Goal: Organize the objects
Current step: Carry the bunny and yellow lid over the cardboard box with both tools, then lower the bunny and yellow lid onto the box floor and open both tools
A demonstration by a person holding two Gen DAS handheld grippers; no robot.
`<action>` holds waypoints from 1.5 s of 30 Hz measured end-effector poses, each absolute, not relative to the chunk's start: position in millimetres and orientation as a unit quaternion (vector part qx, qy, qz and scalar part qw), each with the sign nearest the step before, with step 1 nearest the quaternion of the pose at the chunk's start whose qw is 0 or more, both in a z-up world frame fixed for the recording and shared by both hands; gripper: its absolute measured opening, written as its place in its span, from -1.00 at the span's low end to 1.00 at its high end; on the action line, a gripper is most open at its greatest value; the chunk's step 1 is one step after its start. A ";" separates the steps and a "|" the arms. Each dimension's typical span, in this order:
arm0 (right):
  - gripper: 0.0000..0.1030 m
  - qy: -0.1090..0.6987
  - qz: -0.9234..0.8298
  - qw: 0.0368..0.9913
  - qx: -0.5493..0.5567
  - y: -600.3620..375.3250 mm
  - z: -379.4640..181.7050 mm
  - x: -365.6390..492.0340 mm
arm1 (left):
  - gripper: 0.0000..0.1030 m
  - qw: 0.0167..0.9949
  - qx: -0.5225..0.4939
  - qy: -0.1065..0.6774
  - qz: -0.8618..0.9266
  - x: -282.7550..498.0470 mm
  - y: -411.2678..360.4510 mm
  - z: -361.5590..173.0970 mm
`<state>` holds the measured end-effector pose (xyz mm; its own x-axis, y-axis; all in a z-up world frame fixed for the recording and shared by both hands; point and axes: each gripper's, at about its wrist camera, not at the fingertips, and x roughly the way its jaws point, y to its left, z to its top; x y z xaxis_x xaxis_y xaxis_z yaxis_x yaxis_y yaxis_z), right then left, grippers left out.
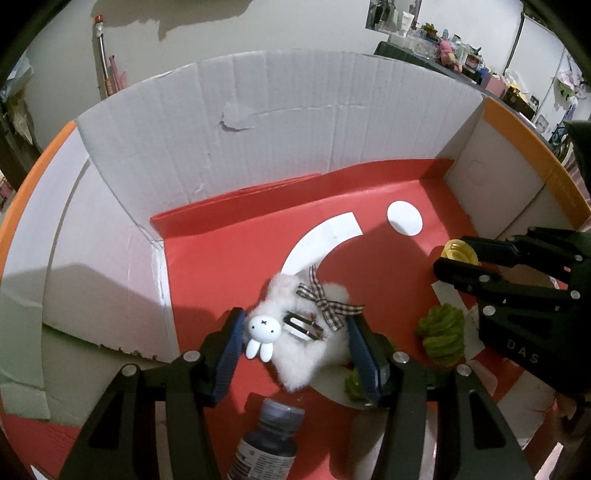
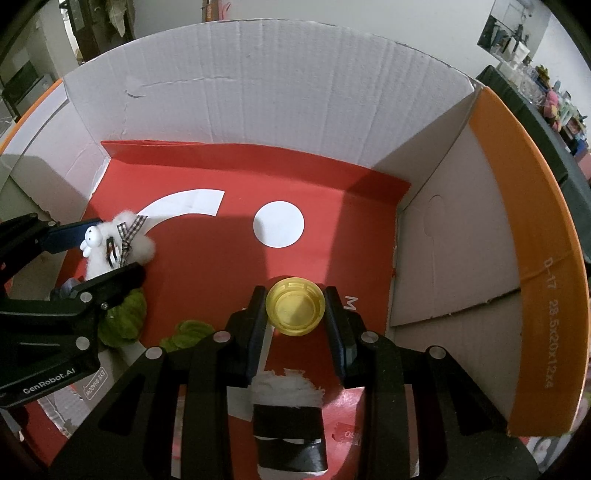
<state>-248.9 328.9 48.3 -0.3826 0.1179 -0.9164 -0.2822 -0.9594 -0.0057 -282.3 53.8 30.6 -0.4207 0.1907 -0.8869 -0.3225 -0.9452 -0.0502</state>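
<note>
One fluffy white pouch (image 1: 314,343) gripped in the left gripper (image 1: 293,328) fingers, one yellow cap (image 2: 295,307) pinched by the right gripper (image 2: 295,308), two green scrunchies (image 1: 441,338), one dark bottle (image 1: 267,441), one box (image 1: 295,110).

Walls: pale, off-white plaster wall (image 1: 295,26) with a darker grey patch near the top in the left wrist view.
Left corner: long-handled tools with orange and pink parts (image 1: 105,66) lean upright against the wall.
Right side: dark shelf crowded with small bottles, jars and soft toys (image 1: 450,51); the items are too small to identify.
Mirror or picture: small rectangular frame (image 2: 511,35) on the wall above that shelf.
Far left: dim doorway area with hanging cloth (image 2: 110,18).
Light: indoor, casting hard shadows.
</note>
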 end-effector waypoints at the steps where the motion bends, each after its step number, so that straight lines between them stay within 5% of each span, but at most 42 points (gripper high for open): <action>1: -0.43 0.075 0.828 0.121 -0.542 328.7 48.4 -249.0 | 0.13 0.153 -0.516 0.064 0.840 -283.5 54.6 31.1; 22: -0.42 0.070 0.829 0.128 -0.539 312.9 49.4 -246.4 | 0.14 0.155 -0.512 0.057 0.843 -282.2 42.5 36.6; 45: -0.38 0.099 0.863 0.123 -0.480 288.9 92.4 -204.7 | 0.41 0.153 -0.450 0.046 0.879 -247.8 41.5 81.6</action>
<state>-204.7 288.9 92.4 -0.5095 0.1167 -0.8525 -0.3070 -0.9502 0.0534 -247.8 41.5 81.6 -0.5484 0.2277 -0.8046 -0.3105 -0.9489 -0.0569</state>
